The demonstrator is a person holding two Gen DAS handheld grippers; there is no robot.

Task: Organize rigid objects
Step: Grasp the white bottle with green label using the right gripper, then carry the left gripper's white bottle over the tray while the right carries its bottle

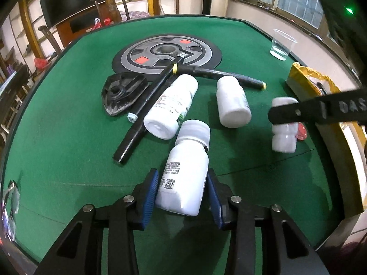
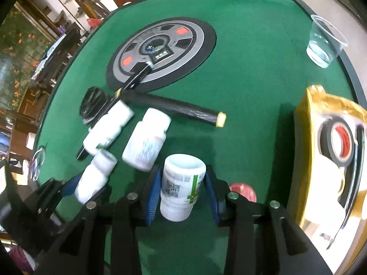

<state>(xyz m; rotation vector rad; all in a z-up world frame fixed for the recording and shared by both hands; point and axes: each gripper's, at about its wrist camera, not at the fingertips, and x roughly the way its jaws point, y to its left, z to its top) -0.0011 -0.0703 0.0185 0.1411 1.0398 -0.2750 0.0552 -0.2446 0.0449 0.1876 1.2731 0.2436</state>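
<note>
Two white bottles were held over the green felt table (image 1: 68, 119). The left gripper (image 1: 182, 189) was closed on a labelled white bottle (image 1: 185, 171), its blue pads pressed to the bottle's lower body, cap pointed away. The right gripper (image 2: 182, 192) was clamped on a green-striped white bottle (image 2: 181, 188), seen in motion blur. Two further white bottles (image 1: 172, 107) (image 1: 232, 104) lay on the felt beside crossed black markers (image 1: 149, 105), near a round control panel (image 1: 167, 53). A clear plastic cup (image 2: 324, 42) stood well apart.
</note>
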